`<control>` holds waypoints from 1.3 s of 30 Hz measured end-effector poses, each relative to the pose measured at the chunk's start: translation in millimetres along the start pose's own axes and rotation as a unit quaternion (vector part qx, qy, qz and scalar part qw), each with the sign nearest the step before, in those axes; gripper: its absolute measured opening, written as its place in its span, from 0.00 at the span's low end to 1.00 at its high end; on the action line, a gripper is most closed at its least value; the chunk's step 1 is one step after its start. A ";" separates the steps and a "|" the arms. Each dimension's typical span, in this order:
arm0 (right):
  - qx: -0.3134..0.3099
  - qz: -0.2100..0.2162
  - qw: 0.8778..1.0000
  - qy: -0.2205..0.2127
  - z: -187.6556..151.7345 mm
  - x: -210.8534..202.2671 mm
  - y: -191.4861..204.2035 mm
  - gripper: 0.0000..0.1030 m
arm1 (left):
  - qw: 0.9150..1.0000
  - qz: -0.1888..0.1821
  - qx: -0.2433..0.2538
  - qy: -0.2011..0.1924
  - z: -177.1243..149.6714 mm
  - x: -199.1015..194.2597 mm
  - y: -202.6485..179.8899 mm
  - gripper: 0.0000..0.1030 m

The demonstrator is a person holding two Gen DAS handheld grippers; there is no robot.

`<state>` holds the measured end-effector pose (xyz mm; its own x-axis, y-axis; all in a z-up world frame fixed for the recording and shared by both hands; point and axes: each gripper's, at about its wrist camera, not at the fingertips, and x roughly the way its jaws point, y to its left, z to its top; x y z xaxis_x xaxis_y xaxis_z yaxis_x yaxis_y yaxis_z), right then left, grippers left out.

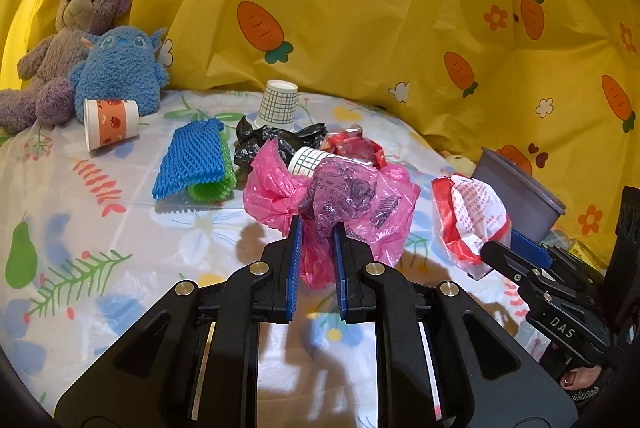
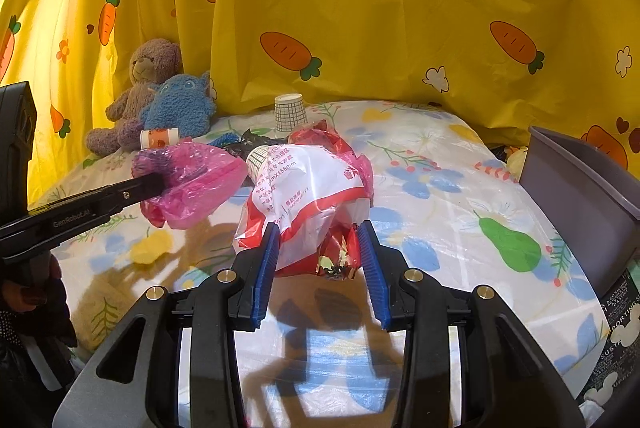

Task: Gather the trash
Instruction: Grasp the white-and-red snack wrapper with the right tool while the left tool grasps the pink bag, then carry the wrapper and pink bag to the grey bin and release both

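My left gripper [image 1: 317, 224] is shut on a crumpled pink plastic bag [image 1: 360, 204] and holds it above the table; the bag also shows in the right wrist view [image 2: 192, 184]. My right gripper [image 2: 318, 228] is shut on a red and white plastic bag [image 2: 308, 196], lifted off the table; the bag shows at the right of the left wrist view [image 1: 472, 216]. Loose trash lies behind: a black bag [image 1: 256, 144], blue and green foam nets [image 1: 192, 160], a grid paper cup lying down [image 1: 308, 160], an upright inverted grid cup [image 1: 278, 102], an orange cup on its side [image 1: 110, 124].
A grey bin [image 2: 580, 184] stands at the table's right edge; it also shows in the left wrist view [image 1: 520, 188]. A purple teddy bear [image 1: 60, 44] and a blue plush [image 1: 120, 68] sit at the back left. A yellow carrot curtain [image 1: 360, 8] hangs behind the floral tablecloth [image 1: 80, 228].
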<state>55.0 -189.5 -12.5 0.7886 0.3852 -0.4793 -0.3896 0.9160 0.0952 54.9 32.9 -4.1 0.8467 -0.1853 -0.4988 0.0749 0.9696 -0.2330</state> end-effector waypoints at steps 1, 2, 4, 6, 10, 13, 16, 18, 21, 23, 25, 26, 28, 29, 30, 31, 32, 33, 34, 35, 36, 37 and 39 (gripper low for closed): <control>0.001 0.000 1.000 -0.002 0.1 -1.8 0.1 0.39 | 1.000 0.000 0.001 -0.002 -0.3 -2.9 -1.4 0.14; 0.001 -0.001 1.000 -0.005 0.0 -3.8 -0.2 0.39 | 1.000 0.000 0.002 -0.005 -0.4 -5.0 -3.0 0.14; 0.002 -0.003 1.000 -0.009 0.2 -7.3 -1.7 0.39 | 1.000 0.001 0.005 -0.008 -1.2 -7.9 -6.1 0.14; 0.006 -0.005 1.000 -0.016 0.7 -11.6 -4.1 0.39 | 1.000 0.003 0.006 -0.010 -2.2 -9.6 -9.5 0.14; 0.010 -0.012 1.000 -0.025 1.5 -18.7 -10.1 0.39 | 1.000 0.005 0.011 -0.016 -5.5 -13.8 -17.2 0.14; 0.010 -0.017 0.999 -0.029 2.2 -22.6 -12.4 0.40 | 1.000 0.002 0.010 -0.021 -6.3 -16.4 -20.3 0.14; 0.013 -0.021 0.999 -0.036 2.4 -27.6 -15.2 0.40 | 1.000 0.000 0.013 -0.023 -5.7 -17.5 -24.9 0.14; 0.016 -0.023 0.999 -0.040 2.4 -31.0 -17.6 0.40 | 1.000 -0.002 0.015 -0.023 -5.1 -17.5 -28.3 0.14; 0.016 -0.026 0.999 -0.045 2.5 -35.9 -20.3 0.40 | 0.999 -0.005 0.021 -0.023 -4.6 -16.7 -34.5 0.14; 0.017 -0.029 0.998 -0.049 2.9 -38.9 -22.8 0.40 | 0.999 -0.008 0.023 -0.023 -4.3 -15.5 -38.0 0.14; 0.019 -0.031 0.998 -0.051 3.4 -41.3 -25.2 0.40 | 0.999 -0.010 0.025 -0.022 -3.9 -13.7 -40.6 0.14; 0.019 -0.033 0.998 -0.053 3.5 -42.9 -26.8 0.40 | 0.999 -0.010 0.025 -0.022 -3.4 -12.7 -41.9 0.14; 0.021 -0.037 0.997 -0.057 4.2 -45.7 -30.5 0.40 | 0.999 -0.012 0.027 -0.021 -2.2 -10.2 -45.1 0.14; 0.022 -0.039 0.997 -0.059 4.7 -47.1 -32.5 0.40 | 0.999 -0.013 0.029 -0.021 -1.5 -8.9 -47.2 0.14; 0.023 -0.040 0.997 -0.061 5.0 -48.4 -34.4 0.40 | 0.999 -0.014 0.031 -0.020 -0.9 -7.6 -49.0 0.14; 0.025 -0.042 0.997 -0.063 5.1 -49.8 -36.5 0.40 | 0.999 -0.015 0.032 -0.020 -0.1 -6.1 -51.0 0.14; 0.026 -0.045 0.997 -0.064 5.3 -50.9 -38.6 0.40 | 0.999 -0.017 0.034 -0.020 0.6 -4.9 -52.6 0.14; 0.027 -0.047 0.996 -0.065 5.2 -51.8 -41.0 0.40 | 0.999 -0.019 0.036 -0.019 1.2 -3.6 -55.1 0.14; 0.029 -0.049 0.996 -0.066 5.1 -52.7 -43.4 0.40 | 0.999 -0.020 0.039 -0.019 1.7 -2.6 -57.8 0.14; 0.030 -0.052 0.996 -0.067 4.9 -53.7 -45.7 0.40 | 0.999 -0.023 0.042 -0.019 2.2 -1.5 -60.5 0.14; 0.032 -0.055 0.996 -0.068 4.7 -54.6 -48.2 0.40 | 0.999 -0.026 0.044 -0.019 2.8 -0.2 -63.1 0.14; 0.033 -0.059 0.995 -0.069 4.8 -55.5 -50.8 0.40 | 0.998 -0.030 0.046 -0.019 3.6 1.4 -65.9 0.14; 0.037 -0.067 0.995 -0.072 4.7 -57.3 -56.4 0.40 | 0.998 -0.037 0.052 -0.018 5.8 5.7 -73.1 0.14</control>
<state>34.0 -262.7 13.7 0.8927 0.2670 -0.3632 -0.2452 0.9637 0.1058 57.3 -38.1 14.9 0.8551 -0.2524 -0.4528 0.1897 0.9653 -0.1797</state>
